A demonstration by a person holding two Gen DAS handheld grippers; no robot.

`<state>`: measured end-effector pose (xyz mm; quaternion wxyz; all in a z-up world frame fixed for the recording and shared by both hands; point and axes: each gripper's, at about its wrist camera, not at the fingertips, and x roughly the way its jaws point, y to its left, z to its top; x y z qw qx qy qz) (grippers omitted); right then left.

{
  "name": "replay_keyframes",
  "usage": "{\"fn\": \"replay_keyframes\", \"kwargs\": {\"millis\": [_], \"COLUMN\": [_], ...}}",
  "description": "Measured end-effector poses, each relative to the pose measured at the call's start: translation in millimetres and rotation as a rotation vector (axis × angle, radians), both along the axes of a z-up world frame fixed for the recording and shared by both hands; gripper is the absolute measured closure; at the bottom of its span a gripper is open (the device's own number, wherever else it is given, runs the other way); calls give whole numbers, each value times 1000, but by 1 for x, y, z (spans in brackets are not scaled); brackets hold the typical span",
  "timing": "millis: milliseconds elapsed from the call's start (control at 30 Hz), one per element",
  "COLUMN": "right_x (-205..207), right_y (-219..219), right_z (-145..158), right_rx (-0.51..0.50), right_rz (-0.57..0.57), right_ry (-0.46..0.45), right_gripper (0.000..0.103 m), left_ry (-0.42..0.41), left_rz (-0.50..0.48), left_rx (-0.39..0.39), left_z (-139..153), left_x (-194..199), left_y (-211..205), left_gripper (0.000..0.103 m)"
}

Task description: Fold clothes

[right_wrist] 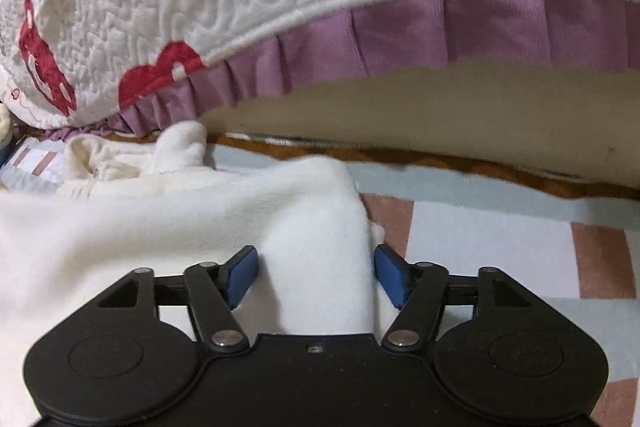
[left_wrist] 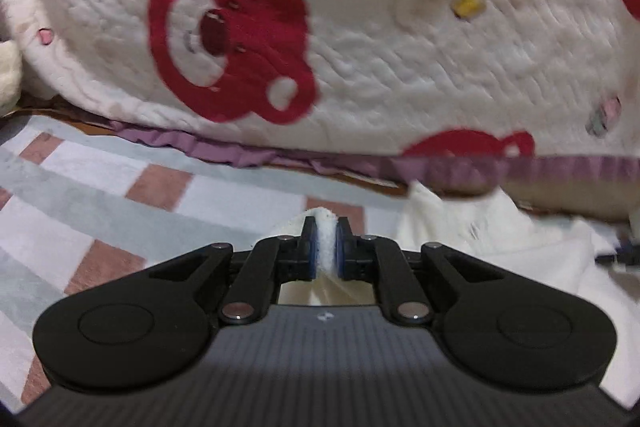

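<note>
Left wrist view. The left gripper is pressed together, its blue pads pinching a small peak of the white fleece garment. The pinch sits over the checked blanket, below the purple ruffle of the bear-print quilt; the rest of the garment lies on the blanket to the right of the pinch.

Right wrist view. The right gripper stands spread, one blue pad on either side of a raised fold at the garment's edge, pads not pressing. The garment spreads left from here across the checked blanket, reaching towards the quilt's ruffle.

Handling. The fleece looks light, soft and limp: it should sag between holds and resist slipping. Hems, corners and folded edges offer the firmest hold, probably.
</note>
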<state>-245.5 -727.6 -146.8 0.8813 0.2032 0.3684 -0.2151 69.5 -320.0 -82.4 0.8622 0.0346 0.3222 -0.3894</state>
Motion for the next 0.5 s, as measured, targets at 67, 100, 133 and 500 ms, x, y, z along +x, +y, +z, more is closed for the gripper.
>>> {"fn": "replay_keyframes", "kwargs": {"millis": [67,100,133,500], "right_x": [0,1,1,25], "right_y": [-2,-3,-4,-23], "right_z": [-3,-4,-4,7], "right_rx": [16,23,28,6], "right_rz": [-2,-2,-2,49], "right_ry": [-1,0,1,-13], "right_gripper": [30,30,29,32], "left_ry": [47,77,118,120], "left_rz": [24,27,18,48], "left_rx": [31,52,79,8], "left_z": [-17,-26,-36,-22], "left_x": [13,19,24,31], "left_y": [-5,-8,-10,59], "left_gripper": [95,95,94,58]}}
